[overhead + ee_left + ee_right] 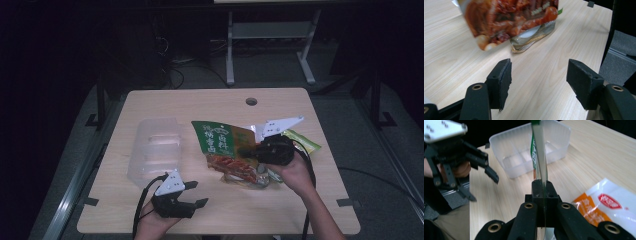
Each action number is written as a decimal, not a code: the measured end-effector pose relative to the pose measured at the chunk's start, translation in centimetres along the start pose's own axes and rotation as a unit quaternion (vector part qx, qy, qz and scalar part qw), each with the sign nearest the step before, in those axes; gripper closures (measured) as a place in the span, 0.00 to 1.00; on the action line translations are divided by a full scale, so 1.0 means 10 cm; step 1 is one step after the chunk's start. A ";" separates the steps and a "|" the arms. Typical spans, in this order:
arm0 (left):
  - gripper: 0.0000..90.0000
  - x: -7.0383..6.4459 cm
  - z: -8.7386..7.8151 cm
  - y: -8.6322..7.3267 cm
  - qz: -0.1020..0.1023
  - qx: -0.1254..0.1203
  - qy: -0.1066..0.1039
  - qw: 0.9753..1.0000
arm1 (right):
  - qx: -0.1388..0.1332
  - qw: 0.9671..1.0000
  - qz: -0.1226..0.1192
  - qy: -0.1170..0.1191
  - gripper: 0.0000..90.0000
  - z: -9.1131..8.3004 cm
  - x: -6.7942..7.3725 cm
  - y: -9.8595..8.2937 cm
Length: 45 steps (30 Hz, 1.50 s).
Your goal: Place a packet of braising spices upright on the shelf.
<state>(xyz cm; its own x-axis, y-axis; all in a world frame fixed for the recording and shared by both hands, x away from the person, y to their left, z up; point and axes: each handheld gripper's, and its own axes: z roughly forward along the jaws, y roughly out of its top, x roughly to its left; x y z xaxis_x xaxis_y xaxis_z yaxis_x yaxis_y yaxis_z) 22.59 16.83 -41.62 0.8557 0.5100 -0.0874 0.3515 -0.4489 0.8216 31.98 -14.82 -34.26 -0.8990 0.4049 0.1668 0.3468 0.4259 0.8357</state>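
Observation:
A green and red snack packet [223, 147] hangs lifted over the middle of the table. My right gripper [247, 150] is shut on its right edge. In the right gripper view the jaws [542, 187] pinch the packet [539, 157], seen edge-on and rising upright. My left gripper [198, 194] stands open near the table's front edge, holding nothing. In the left gripper view the gripper [539, 80] has its jaws wide apart over bare wood, with the packet's [509, 20] red lower end hanging just beyond them.
A clear plastic container [152, 150] sits on the table's left side [529, 152]. More packets lie under the right hand: a yellow-green one [306, 143], an orange and white one [609, 205], and a clear-ended one [531, 40]. The table has a cable hole [251, 101].

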 end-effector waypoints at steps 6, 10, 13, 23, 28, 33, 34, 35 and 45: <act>0.39 -0.03 0.01 -0.03 0.004 -0.002 -0.004 1.000 | -0.004 1.000 -0.003 0.004 1.00 0.09 -0.01 0.17; 0.39 -0.04 0.02 -0.05 0.002 0.001 -0.006 1.000 | -0.003 1.000 -0.008 0.006 1.00 0.17 -0.02 0.28; 0.38 -0.06 0.04 -0.05 0.012 0.007 -0.009 1.000 | -0.006 1.000 -0.010 0.012 1.00 0.25 -0.04 0.40; 0.38 -0.08 0.06 -0.07 0.012 0.007 -0.013 1.000 | -0.011 0.999 -0.019 0.024 1.00 0.47 -0.07 0.70; 0.38 -0.07 0.04 -0.08 0.008 0.004 -0.012 1.000 | -0.011 0.999 -0.017 0.027 1.00 0.54 -0.09 0.82; 0.38 -0.05 0.03 -0.08 0.006 0.003 -0.012 1.000 | -0.010 0.999 -0.018 0.027 1.00 0.64 -0.12 0.96; 0.38 -0.05 0.04 -0.08 0.007 0.003 -0.012 1.000 | -0.009 0.999 -0.016 0.029 1.00 0.68 -0.13 1.01; 0.38 -0.05 0.04 -0.08 0.008 0.004 -0.013 1.000 | -0.011 0.999 -0.019 0.027 1.00 0.70 -0.13 1.04; 0.37 -0.05 0.03 -0.08 0.005 -0.001 -0.015 1.000 | -0.012 0.999 -0.018 0.037 1.00 0.98 -0.16 1.28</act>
<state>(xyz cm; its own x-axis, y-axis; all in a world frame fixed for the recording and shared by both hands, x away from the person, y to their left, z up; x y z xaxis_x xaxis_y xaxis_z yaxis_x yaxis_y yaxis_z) 22.02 16.69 -42.42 0.8703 0.4829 -0.0965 0.3424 -0.4526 0.8234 40.46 -2.05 -28.94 -0.9280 0.3292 0.1744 0.3089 0.4182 0.8542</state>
